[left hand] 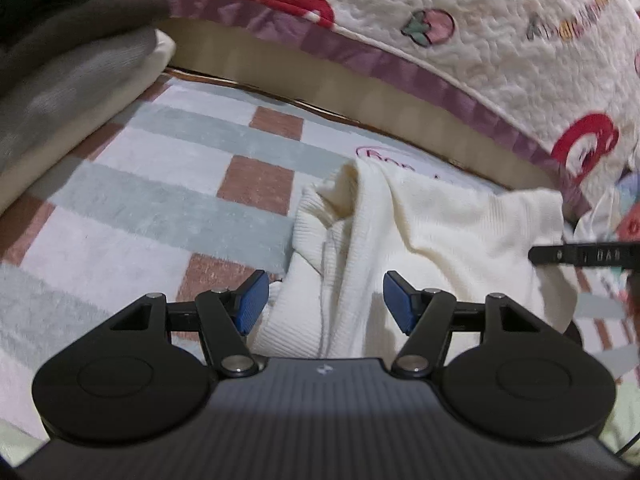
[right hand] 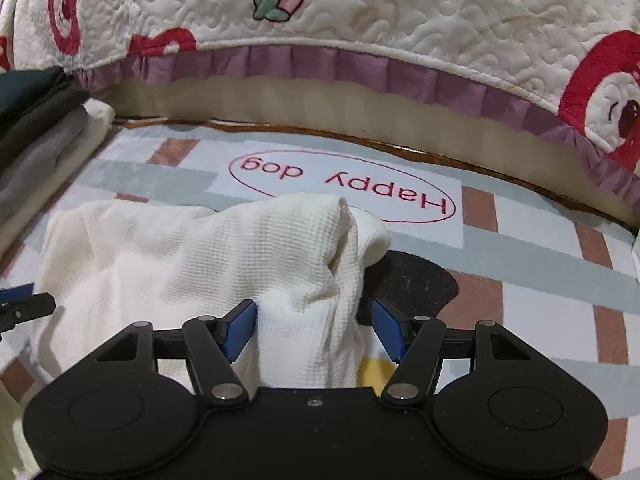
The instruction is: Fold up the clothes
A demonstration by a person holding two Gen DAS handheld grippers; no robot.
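Note:
A cream knit garment (left hand: 432, 236) lies rumpled on a checked mat (left hand: 160, 200). It also shows in the right wrist view (right hand: 192, 256). My left gripper (left hand: 325, 300) is open, its blue pads either side of the garment's near left edge, with cloth between them. My right gripper (right hand: 314, 330) is open too, and a raised fold of the garment's right edge stands between its blue pads. The tip of the right gripper (left hand: 580, 256) shows at the right edge of the left wrist view.
A quilted cream bedspread (right hand: 400, 20) with red bears and a purple frill overhangs the far side of the mat (right hand: 520, 248). A stack of folded dark and grey clothes (left hand: 60, 80) sits at the left. A dark patch (right hand: 412, 280) lies beside the garment.

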